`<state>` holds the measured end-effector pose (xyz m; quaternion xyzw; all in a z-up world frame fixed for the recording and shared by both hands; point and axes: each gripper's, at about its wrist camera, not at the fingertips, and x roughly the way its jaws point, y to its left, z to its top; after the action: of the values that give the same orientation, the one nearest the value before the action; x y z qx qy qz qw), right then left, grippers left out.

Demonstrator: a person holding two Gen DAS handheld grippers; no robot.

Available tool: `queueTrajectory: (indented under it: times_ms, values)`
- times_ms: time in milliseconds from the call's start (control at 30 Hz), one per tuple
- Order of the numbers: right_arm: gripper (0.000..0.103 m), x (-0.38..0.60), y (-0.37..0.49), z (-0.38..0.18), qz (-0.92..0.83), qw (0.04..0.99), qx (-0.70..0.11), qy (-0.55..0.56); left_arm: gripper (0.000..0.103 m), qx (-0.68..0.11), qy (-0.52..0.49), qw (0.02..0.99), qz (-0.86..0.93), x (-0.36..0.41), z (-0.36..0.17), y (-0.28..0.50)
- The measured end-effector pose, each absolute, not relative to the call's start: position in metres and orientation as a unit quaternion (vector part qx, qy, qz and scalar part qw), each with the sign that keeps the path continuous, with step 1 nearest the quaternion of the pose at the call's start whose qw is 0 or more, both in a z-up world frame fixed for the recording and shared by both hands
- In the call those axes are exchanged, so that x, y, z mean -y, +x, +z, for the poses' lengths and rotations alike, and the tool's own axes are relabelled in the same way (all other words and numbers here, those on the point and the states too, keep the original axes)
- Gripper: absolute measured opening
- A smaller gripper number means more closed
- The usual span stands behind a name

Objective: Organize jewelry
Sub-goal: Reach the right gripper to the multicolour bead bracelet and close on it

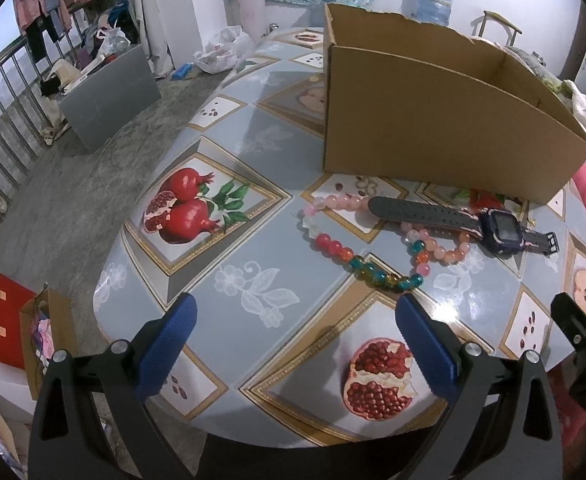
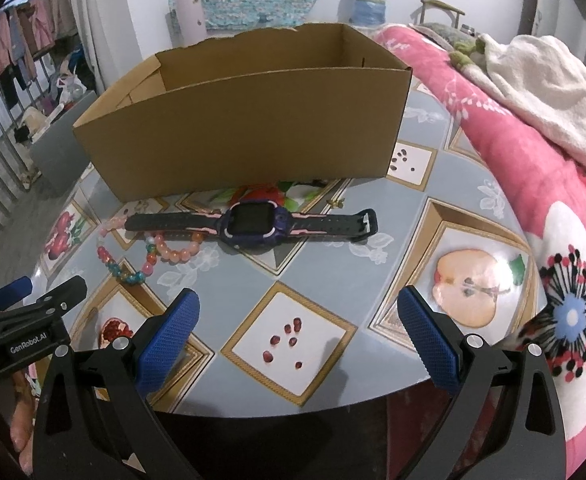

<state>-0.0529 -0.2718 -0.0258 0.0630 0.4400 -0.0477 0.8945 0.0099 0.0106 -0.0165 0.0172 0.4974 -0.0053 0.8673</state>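
A dark blue smartwatch [image 1: 497,230] [image 2: 253,224] with a pink-edged strap lies flat on the table in front of an open cardboard box [image 1: 433,120] [image 2: 245,120]. A multicoloured bead necklace [image 1: 333,246] [image 2: 111,262] curls on the table, partly under the strap. A peach bead bracelet [image 1: 447,254] [image 2: 177,254] lies beside the watch. My left gripper [image 1: 297,312] is open and empty near the table's front edge, short of the beads. My right gripper [image 2: 299,308] is open and empty, short of the watch. The box interior is mostly hidden.
The table [image 1: 253,280] [image 2: 333,280] has a glossy fruit-print cover. A bed with a pink floral quilt [image 2: 533,184] borders its right side. On the floor to the left stand a grey box [image 1: 109,96], a red bag [image 1: 11,320] and a small carton [image 1: 47,340].
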Motion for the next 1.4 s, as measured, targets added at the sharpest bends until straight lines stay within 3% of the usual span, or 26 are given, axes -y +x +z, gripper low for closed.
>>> queueTrajectory:
  times_ms: [433,600,867,967,1033,1200,1267,1400]
  values:
    - [0.094,0.264,-0.039,-0.026,0.107,0.891,-0.421,0.131,0.097,-0.391,-0.036,0.914,-0.098,-0.045,-0.011,0.016]
    - [0.08,0.245,-0.019,-0.037,0.181,0.857,-0.45,0.171,0.097,-0.361,-0.011,0.926,-0.11,-0.051,-0.002,0.028]
    - [0.05,0.215,0.005,-0.05,0.215,0.827,-0.492,0.167,0.095,-0.422,0.017,0.899,-0.118,-0.042,-0.023,0.063]
    - [0.035,0.208,0.006,-0.054,0.212,0.821,-0.506,0.158,0.084,-0.434,0.041,0.89,-0.131,-0.031,-0.029,0.071]
    - [0.028,0.207,0.005,-0.054,0.208,0.822,-0.507,0.156,0.07,-0.444,0.05,0.882,-0.147,-0.025,-0.033,0.076]
    - [0.024,0.207,0.004,-0.05,0.204,0.822,-0.508,0.157,0.036,-0.463,0.083,0.869,-0.152,-0.01,-0.047,0.083]
    - [0.023,0.205,0.003,-0.052,0.202,0.823,-0.509,0.154,0.032,-0.458,0.092,0.871,-0.151,-0.008,-0.049,0.081]
    - [0.022,0.207,0.008,-0.058,0.198,0.823,-0.511,0.147,0.012,-0.454,0.099,0.872,-0.155,-0.01,-0.049,0.073]
